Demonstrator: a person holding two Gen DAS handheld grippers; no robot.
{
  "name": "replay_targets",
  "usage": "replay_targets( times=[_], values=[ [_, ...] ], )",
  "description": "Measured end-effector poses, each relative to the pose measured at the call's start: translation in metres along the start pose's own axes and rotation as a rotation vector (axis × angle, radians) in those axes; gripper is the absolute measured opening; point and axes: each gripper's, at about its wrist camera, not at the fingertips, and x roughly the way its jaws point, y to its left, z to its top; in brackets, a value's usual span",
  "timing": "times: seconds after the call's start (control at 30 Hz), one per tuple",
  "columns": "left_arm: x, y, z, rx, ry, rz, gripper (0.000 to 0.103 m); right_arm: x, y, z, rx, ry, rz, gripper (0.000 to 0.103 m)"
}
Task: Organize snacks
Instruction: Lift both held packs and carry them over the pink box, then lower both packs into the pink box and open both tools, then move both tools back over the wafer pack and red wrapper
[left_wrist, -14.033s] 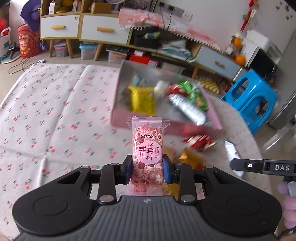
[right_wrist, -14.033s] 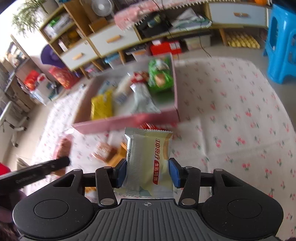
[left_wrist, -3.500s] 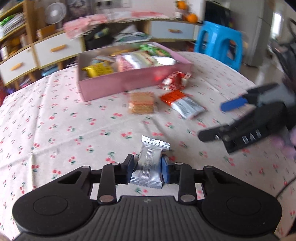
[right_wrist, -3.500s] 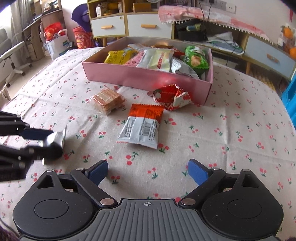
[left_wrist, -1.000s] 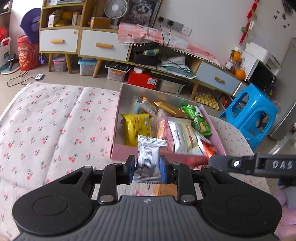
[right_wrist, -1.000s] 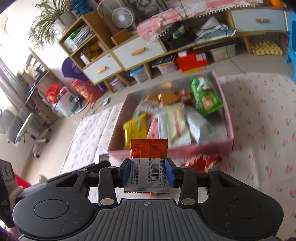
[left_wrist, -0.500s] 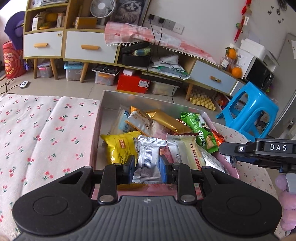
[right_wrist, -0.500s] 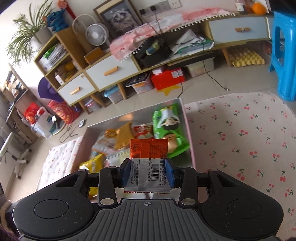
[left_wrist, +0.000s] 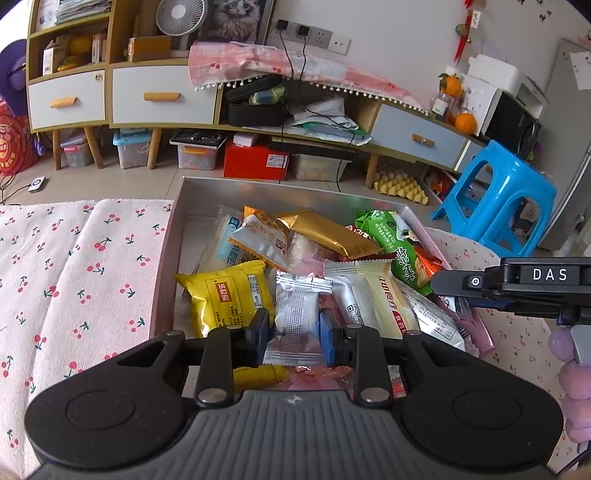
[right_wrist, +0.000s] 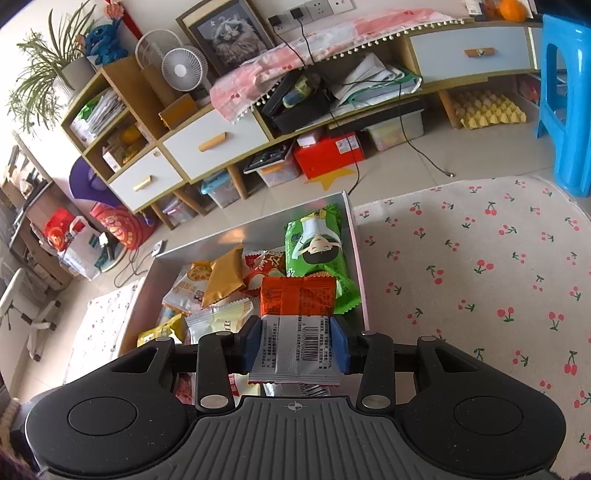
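My left gripper (left_wrist: 294, 334) is shut on a small silver snack packet (left_wrist: 298, 314) and holds it above the near side of the pink box (left_wrist: 167, 254). The box holds several snacks, among them a yellow packet (left_wrist: 225, 297), a gold packet (left_wrist: 328, 236) and a green packet (left_wrist: 395, 247). My right gripper (right_wrist: 295, 343) is shut on an orange-and-silver snack packet (right_wrist: 297, 314) over the right part of the box (right_wrist: 356, 266). The right gripper also shows at the right in the left wrist view (left_wrist: 517, 284).
The box sits on a table with a cherry-print cloth (left_wrist: 74, 266), which also shows in the right wrist view (right_wrist: 480, 280). A blue stool (left_wrist: 495, 206) stands beyond the table's right side. Low cabinets (left_wrist: 162, 96) and floor clutter lie behind.
Both grippers have moved forward with their packets and now hang over the box. The box fills more of both views than before.
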Motion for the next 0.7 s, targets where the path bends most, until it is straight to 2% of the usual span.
replay_targets(
  times=[0.1, 0.17, 0.2, 0.27, 0.33, 0.5, 0.57, 0.7],
  values=[
    [0.000, 0.001, 0.001, -0.006, 0.002, -0.007, 0.028, -0.001, 0.000, 0.000, 0.005, -0.006, 0.000, 0.042],
    [0.000, 0.000, 0.002, -0.010, 0.009, -0.009, 0.033, -0.002, -0.002, 0.002, 0.017, -0.006, 0.005, 0.046],
    [-0.001, -0.002, 0.002, -0.009, 0.012, -0.008, 0.038, -0.003, -0.003, 0.003, 0.028, -0.007, 0.011, 0.048],
    [-0.005, -0.005, 0.001, -0.003, 0.009, 0.002, 0.049, -0.008, -0.005, 0.004, 0.049, -0.013, 0.019, 0.059],
    [-0.009, -0.009, 0.001, 0.005, 0.004, 0.012, 0.065, -0.013, -0.007, 0.006, 0.062, -0.020, 0.023, 0.065],
    [-0.023, -0.016, -0.004, 0.007, 0.013, 0.031, 0.081, -0.029, -0.003, 0.006, 0.080, -0.017, 0.024, 0.075],
    [-0.029, -0.017, -0.006, 0.008, 0.015, 0.040, 0.083, -0.038, 0.002, 0.005, 0.060, -0.019, 0.023, 0.081],
    [-0.044, -0.018, -0.012, -0.004, 0.024, 0.054, 0.094, -0.052, 0.014, -0.001, 0.007, -0.013, 0.002, 0.086]
  ],
)
